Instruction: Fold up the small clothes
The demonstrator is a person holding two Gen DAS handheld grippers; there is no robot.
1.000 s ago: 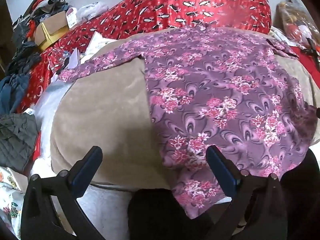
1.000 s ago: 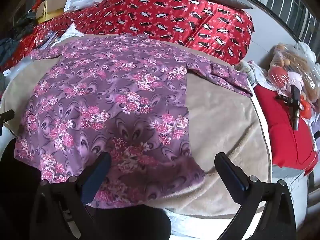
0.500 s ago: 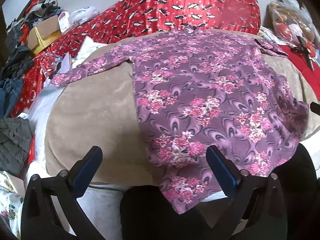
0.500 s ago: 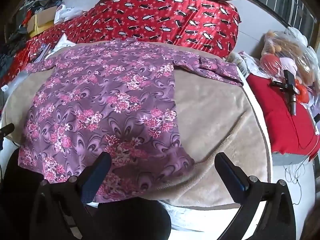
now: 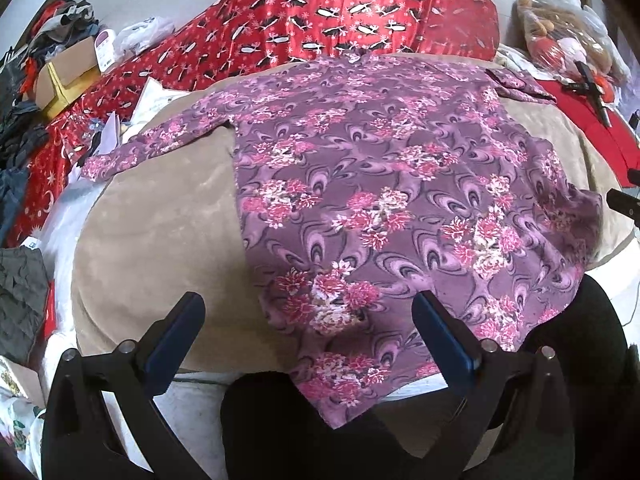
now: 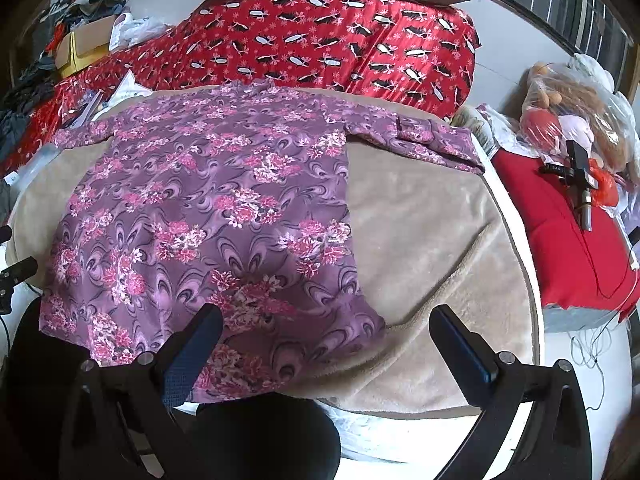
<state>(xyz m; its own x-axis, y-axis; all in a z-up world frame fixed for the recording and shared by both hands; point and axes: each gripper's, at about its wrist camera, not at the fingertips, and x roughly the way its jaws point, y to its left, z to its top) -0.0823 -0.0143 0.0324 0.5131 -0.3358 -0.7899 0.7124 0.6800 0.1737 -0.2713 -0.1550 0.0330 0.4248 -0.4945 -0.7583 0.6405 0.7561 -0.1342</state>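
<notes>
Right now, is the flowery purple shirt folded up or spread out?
Spread out. The purple shirt lies flat on the beige blanket, both sleeves stretched sideways, no fold in it.

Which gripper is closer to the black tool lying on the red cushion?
Right. The right gripper hovers open over the shirt's hem nearer the black tool; the left gripper sits farther across.

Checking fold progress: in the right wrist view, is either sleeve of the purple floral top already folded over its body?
No: the purple floral top lies flat on the beige blanket, both sleeves spread outward.
</notes>
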